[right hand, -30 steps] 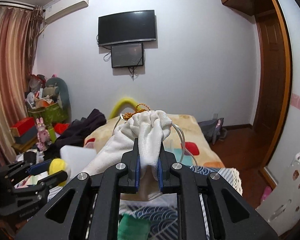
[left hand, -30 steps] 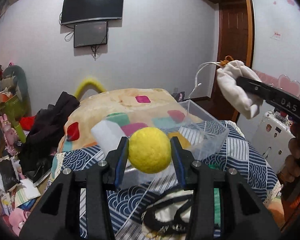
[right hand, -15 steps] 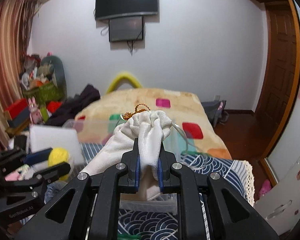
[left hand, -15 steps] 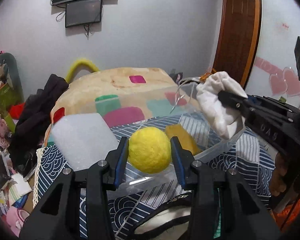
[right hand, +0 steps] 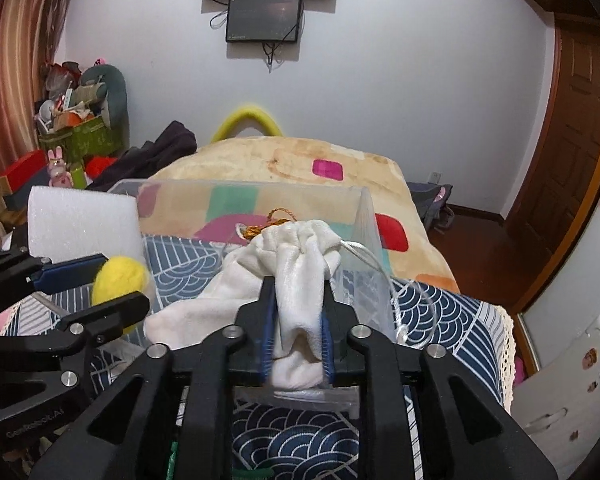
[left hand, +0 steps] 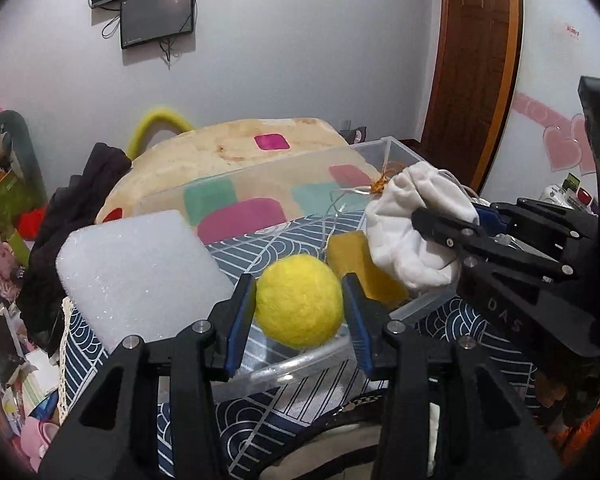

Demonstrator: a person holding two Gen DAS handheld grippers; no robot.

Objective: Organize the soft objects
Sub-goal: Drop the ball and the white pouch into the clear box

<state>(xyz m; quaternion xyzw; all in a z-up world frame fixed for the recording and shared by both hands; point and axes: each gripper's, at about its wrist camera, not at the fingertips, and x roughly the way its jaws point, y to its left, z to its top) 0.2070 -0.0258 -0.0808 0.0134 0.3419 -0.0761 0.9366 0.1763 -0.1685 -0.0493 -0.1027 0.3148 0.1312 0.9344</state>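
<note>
Grippers now lower over clear bin point(left hand: 404, 312): our left gripper point(left hand: 300, 312) clamps yellow ball point(left hand: 298, 300), right gripper point(right hand: 296, 332) pinches white pouch point(right hand: 292, 272), long axis forward, drawstring mouth away.

Left claw point(left hand: 299, 312) clamped on its load, right claw point(right hand: 298, 332) likewise, side by side

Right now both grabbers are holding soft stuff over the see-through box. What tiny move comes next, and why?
Probably open the left gripper so the yellow ball drops. It hangs above the clear box, where an orange sponge already lies. The right gripper, holding the white pouch, could follow.
</note>
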